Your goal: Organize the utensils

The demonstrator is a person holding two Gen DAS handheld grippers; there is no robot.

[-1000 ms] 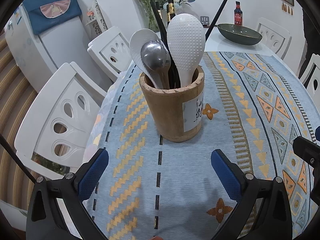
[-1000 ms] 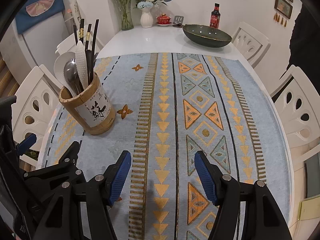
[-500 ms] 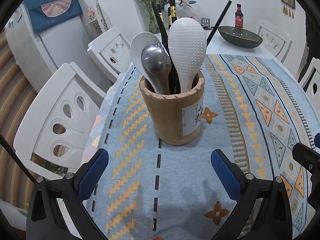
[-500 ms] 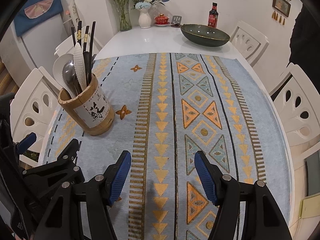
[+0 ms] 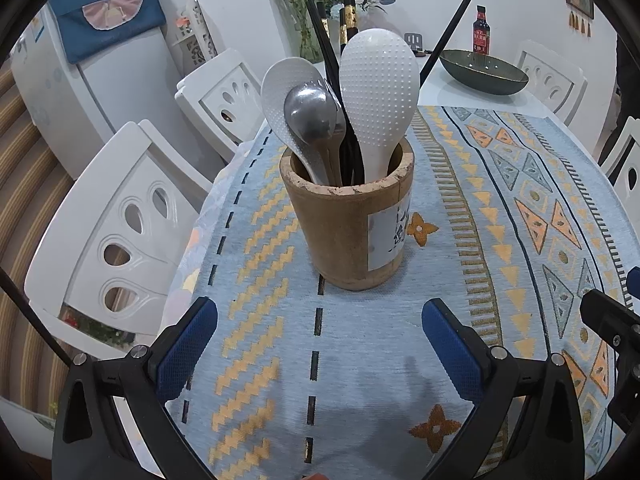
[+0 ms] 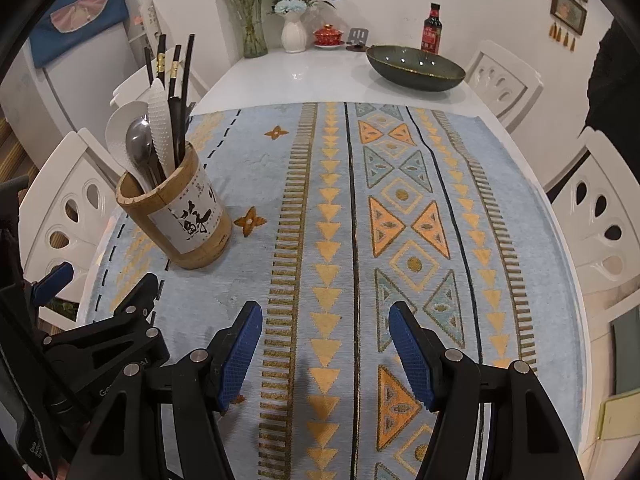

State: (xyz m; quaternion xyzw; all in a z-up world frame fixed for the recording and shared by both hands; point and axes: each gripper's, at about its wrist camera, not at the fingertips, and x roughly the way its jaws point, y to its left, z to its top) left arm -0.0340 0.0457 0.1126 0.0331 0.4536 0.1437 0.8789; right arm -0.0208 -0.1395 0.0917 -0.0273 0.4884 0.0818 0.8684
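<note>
A bamboo utensil holder (image 5: 347, 224) (image 6: 176, 216) stands upright on the patterned cloth near the table's left edge. It holds a large white dimpled rice paddle (image 5: 378, 92), a smaller white spoon (image 5: 280, 92), a metal spoon (image 5: 310, 114) and several black chopsticks (image 5: 328, 56). My left gripper (image 5: 318, 344) is open just in front of the holder, nothing between its blue pads. My right gripper (image 6: 326, 350) is open over bare cloth, to the right of the holder. The left gripper's body (image 6: 100, 340) shows at the right wrist view's lower left.
A blue patterned cloth (image 6: 400, 220) covers the near part of the white table (image 6: 296, 76). At the far end stand a dark bowl (image 6: 416, 68), a sauce bottle (image 6: 432, 30), a white vase (image 6: 293, 32) and a red pot (image 6: 328, 36). White chairs (image 5: 120, 220) surround the table.
The holder has shifted slightly lower in the left wrist view. Both grippers stay open and still.
</note>
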